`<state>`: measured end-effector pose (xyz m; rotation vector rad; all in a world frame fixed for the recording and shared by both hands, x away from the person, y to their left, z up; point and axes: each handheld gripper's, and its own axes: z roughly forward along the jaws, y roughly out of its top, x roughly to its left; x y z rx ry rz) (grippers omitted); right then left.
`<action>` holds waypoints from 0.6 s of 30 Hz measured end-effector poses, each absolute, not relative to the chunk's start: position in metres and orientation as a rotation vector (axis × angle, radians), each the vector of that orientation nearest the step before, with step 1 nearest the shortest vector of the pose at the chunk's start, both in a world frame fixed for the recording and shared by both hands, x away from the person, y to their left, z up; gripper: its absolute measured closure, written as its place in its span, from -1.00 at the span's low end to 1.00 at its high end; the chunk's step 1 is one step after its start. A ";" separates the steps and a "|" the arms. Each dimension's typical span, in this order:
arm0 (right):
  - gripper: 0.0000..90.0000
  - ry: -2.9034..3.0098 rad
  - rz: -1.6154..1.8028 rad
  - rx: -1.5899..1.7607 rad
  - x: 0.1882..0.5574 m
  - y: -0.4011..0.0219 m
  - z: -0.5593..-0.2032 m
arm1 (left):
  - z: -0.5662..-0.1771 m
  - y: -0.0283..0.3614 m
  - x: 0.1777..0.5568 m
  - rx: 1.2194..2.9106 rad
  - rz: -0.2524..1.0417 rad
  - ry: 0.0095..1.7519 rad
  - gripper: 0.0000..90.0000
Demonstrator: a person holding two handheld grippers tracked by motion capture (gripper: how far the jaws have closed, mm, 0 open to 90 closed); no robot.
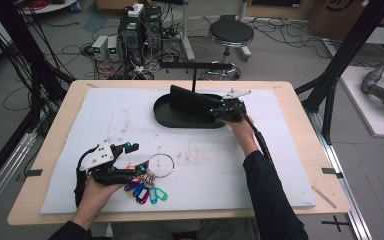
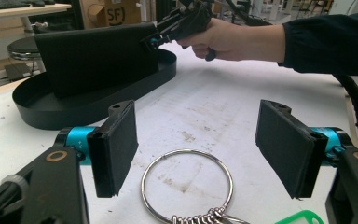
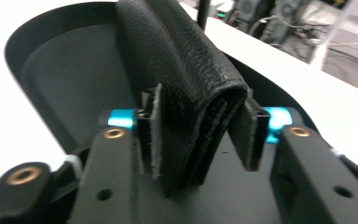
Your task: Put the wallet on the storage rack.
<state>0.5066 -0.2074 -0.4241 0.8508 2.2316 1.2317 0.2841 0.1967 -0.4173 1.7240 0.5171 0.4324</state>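
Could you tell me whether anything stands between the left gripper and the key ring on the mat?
Nothing visible does. The left gripper has its jaws open, and the key ring lies flat on the white mat just ahead, between them, with bare mat around it.

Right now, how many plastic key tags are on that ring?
4 visible, fanned below the key ring by the left gripper: blue tag, magenta tag, teal tag, green tag. An orange bit near the gripper may be another; more could be hidden.
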 end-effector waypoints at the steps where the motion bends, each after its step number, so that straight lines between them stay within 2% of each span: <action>1: 0.26 2.219 1.227 0.862 0.506 -0.208 -0.423 | -0.417 0.197 0.284 1.724 0.433 0.517 -0.34; 7: 0.08 2.180 1.220 0.872 0.501 -0.215 -0.416 | -0.418 0.197 0.284 1.728 0.435 0.514 -0.34; 9: -0.03 2.165 1.211 0.887 0.498 -0.218 -0.411 | -0.418 0.197 0.284 1.729 0.436 0.514 -0.34; 18: -0.14 2.134 1.213 0.854 0.486 -0.229 -0.393 | -0.418 0.196 0.284 1.740 0.442 0.512 -0.34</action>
